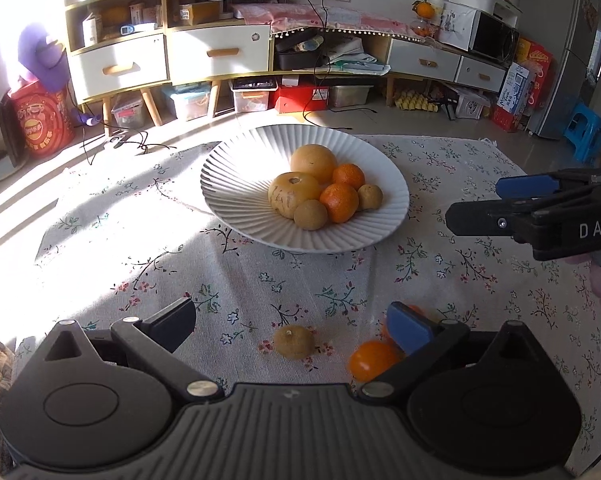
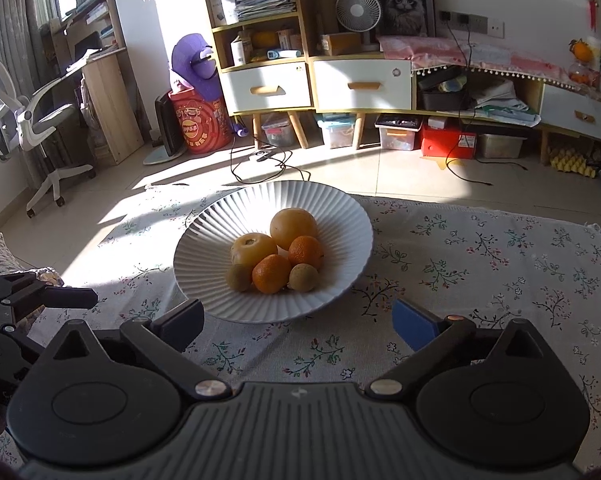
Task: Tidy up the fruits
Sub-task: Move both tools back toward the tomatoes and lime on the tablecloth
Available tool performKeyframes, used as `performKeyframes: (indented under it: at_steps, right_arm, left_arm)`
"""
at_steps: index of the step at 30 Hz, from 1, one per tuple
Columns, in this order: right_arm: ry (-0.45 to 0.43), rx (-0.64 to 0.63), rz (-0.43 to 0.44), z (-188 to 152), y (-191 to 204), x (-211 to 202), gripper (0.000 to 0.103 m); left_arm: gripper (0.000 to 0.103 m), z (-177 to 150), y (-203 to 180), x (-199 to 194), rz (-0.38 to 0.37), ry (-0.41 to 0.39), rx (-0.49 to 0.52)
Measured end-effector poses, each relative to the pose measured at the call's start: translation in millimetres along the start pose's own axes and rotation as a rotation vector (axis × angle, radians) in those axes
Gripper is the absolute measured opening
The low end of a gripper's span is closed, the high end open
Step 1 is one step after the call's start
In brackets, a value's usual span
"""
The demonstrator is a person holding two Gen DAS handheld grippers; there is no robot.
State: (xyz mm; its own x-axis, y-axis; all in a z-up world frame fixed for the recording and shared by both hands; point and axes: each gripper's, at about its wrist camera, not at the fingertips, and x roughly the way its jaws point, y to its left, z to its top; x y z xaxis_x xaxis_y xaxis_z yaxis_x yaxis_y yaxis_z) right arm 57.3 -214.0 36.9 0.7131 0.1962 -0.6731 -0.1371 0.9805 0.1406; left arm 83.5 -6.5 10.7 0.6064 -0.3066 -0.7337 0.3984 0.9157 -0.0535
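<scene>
A white ribbed plate on the flowered tablecloth holds several fruits: two big yellow-brown ones, two mandarins and two small brown ones. On the cloth in front of the plate lie a small brown fruit and a mandarin; more orange peeks out behind the blue pad. My left gripper is open, the brown fruit lying loose between its fingers. My right gripper is open and empty just short of the plate's near rim; the left wrist view shows it at the right.
The flowered tablecloth covers a low surface whose far edge lies just behind the plate. Beyond are tiled floor with cables, white-drawered cabinets, storage boxes, a blue stool and an office chair. A cushion edge sits at lower left.
</scene>
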Motion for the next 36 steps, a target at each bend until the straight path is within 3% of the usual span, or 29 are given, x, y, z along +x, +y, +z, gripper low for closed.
performKeyframes:
  at_steps: [20, 26, 32, 36]
  right_arm:
    - [0.064, -0.105, 0.061, -44, 26, -19, 0.102]
    - [0.090, -0.138, 0.048, -57, 27, -16, 0.102]
    - [0.117, -0.170, 0.031, -67, 27, -14, 0.102]
    - [0.128, -0.174, 0.021, -71, 22, -13, 0.102]
  left_arm:
    - [0.093, -37, 3, -7, 0.027, 0.100, 0.047]
    - [0.093, -43, -2, -6, 0.014, 0.080, 0.072]
    - [0.092, -46, -14, -5, 0.015, 0.000, 0.115]
    - [0.085, -44, -16, -1, -0.039, -0.002, 0.104]
